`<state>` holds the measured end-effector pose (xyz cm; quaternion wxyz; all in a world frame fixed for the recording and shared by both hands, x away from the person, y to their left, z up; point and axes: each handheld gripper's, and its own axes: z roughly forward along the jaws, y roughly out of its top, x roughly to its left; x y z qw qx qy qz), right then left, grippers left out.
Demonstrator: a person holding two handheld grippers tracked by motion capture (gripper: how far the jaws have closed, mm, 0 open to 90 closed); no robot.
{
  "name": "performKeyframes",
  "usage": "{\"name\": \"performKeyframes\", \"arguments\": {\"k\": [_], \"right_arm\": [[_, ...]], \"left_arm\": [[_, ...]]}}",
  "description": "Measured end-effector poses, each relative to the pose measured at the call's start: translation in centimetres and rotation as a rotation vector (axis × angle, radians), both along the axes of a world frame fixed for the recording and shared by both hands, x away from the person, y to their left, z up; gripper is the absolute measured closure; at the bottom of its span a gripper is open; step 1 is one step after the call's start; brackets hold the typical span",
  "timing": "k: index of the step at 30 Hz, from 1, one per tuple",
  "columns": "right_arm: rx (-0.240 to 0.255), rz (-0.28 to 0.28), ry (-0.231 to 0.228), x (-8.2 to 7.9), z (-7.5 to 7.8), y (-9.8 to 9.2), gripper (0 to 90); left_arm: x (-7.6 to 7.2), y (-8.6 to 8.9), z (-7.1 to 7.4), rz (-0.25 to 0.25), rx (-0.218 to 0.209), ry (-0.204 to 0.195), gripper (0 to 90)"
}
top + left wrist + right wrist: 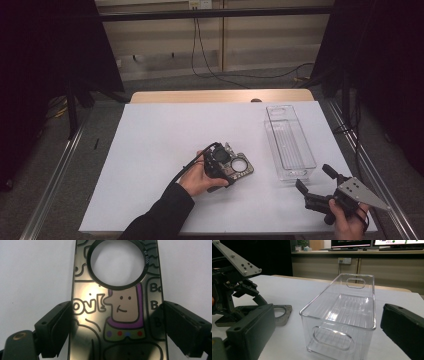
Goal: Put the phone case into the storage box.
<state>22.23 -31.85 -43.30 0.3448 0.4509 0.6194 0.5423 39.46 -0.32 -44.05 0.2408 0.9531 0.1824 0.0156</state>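
We look down on a white tabletop [150, 150] where a person works with a hand-held gripper in each hand. Near the middle, the left gripper [235, 167] sits low over a flat phone case [240, 166] — a dark, glossy piece with a large round hole and cartoon drawings on it. In the left gripper view we see the phone case [117, 315] lying flat on the white surface between the two black jaws, one at each long edge; the jaws stand right at those edges, though we cannot tell whether they press on the case or only flank it. The left hand [197, 180] wraps the gripper's body, a dark sleeve trailing off toward the bottom edge.

At the lower right, the right gripper [314, 181] hovers with its jaws apart and nothing between them, its grey three-cornered plate on top. Just beyond it stands a clear plastic bin [289, 142] — long, narrow, with handle cut-outs at both ends. From the right gripper view we look into the bin [342, 315] between the parted jaws, with the left gripper [269, 311] and the case [283, 312] off to one side on the tabletop.
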Motion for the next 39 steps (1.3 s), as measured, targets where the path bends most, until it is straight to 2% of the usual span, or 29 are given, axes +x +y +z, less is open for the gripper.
{"name": "performKeyframes", "arguments": {"k": [8, 9, 13, 15, 18, 21, 28, 30, 39], "right_arm": [[0.001, -0.001, 0.0, 0.0, 0.0, 0.0, 0.0], [0.001, -0.001, 0.0, 0.0, 0.0, 0.0, 0.0], [0.0, 0.0, 0.0, 0.0, 0.0, 0.0, 0.0], [0.0, -0.001, 0.0, 0.0, 0.0, 0.0, 0.0], [0.0, -0.001, -0.001, 0.0, 0.0, 0.0, 0.0], [0.0, -0.001, 0.0, 0.0, 0.0, 0.0, 0.0], [0.0, -0.001, 0.0, 0.0, 0.0, 0.0, 0.0], [-0.001, -0.001, -0.001, 0.0, 0.0, 0.0, 0.0], [0.0, -0.001, 0.0, 0.0, 0.0, 0.0, 0.0]], "left_arm": [[0.0, 0.4, 0.0, 0.008, -0.027, 0.004, 12.4], [0.0, 0.5, 0.0, -0.004, -0.022, -0.001, 12.4], [0.0, 0.9, 0.1, 0.003, -0.037, -0.019, 12.4], [0.1, 1.2, 0.2, 0.018, -0.061, -0.015, 12.4], [0.2, 1.6, 0.6, 0.028, -0.099, -0.034, 12.4], [0.2, 2.0, 1.0, 0.048, -0.156, -0.048, 12.4], [0.2, 2.6, 1.4, 0.055, -0.191, -0.088, 12.4], [0.1, 2.7, 1.5, 0.068, -0.222, -0.108, 12.3], [0.2, 3.5, 2.4, 0.072, -0.283, -0.151, 12.4]]}}
